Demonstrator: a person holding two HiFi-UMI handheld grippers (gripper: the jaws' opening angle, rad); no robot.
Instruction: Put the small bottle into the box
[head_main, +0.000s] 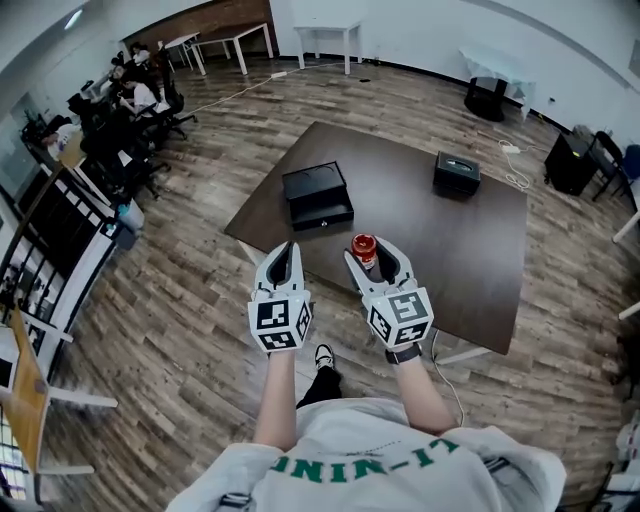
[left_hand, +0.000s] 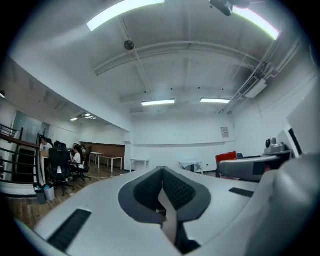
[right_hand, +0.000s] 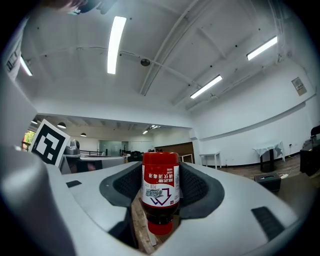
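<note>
Right hand-held gripper (head_main: 368, 254) pinches the small bottle (right_hand: 160, 192); its smooth sides could slip free before reaching the open box (head_main: 316, 196). Left hand-held gripper (head_main: 285, 250) is pressed together, empty.

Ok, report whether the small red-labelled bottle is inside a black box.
Out: the right gripper grips the small red-labelled bottle, short of the nearer black box.

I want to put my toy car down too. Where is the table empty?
The widest bare patch of the table is its right half, on this side of the small black box. There is also free room between that box and the open black box. It is crowded at the near edge, where the right gripper holds the bottle.
</note>
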